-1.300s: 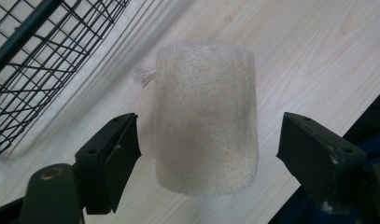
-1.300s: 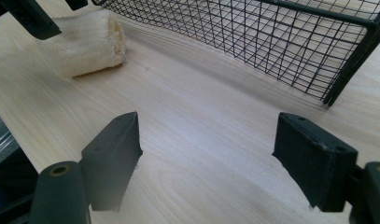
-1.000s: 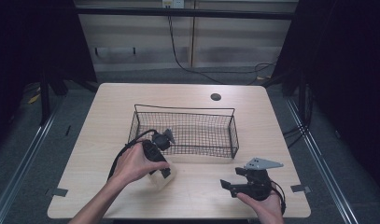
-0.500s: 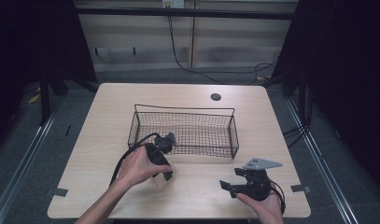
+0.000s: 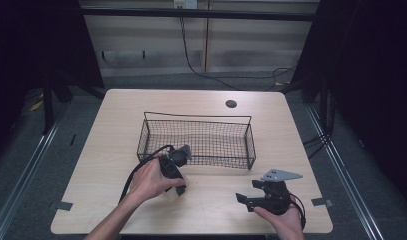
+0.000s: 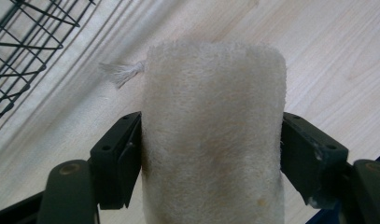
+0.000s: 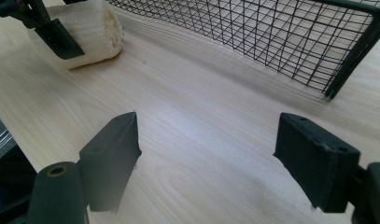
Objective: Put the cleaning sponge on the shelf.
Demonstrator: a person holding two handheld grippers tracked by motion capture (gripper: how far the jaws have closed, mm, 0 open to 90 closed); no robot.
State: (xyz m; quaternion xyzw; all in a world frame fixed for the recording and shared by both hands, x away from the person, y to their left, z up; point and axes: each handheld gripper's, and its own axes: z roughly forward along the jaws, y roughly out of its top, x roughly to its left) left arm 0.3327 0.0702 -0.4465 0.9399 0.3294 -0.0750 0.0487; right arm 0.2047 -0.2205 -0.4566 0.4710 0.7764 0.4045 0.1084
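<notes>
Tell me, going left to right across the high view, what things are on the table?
Left gripper holding the loofah → basket → right gripper.

The high view looks forward and down over the whole table (image 5: 116, 125). Each gripper view sits low, close to the tabletop; both apparently share the wire basket (image 7: 271, 32) and pale roll (image 6: 213, 130).

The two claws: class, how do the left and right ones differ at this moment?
The left claw is shut on the pale loofah sponge; the right claw is open and holds nothing. The left claw sits close to the wire basket; the right claw is farther from it, near the table's front edge. Both have black jaws.
</notes>
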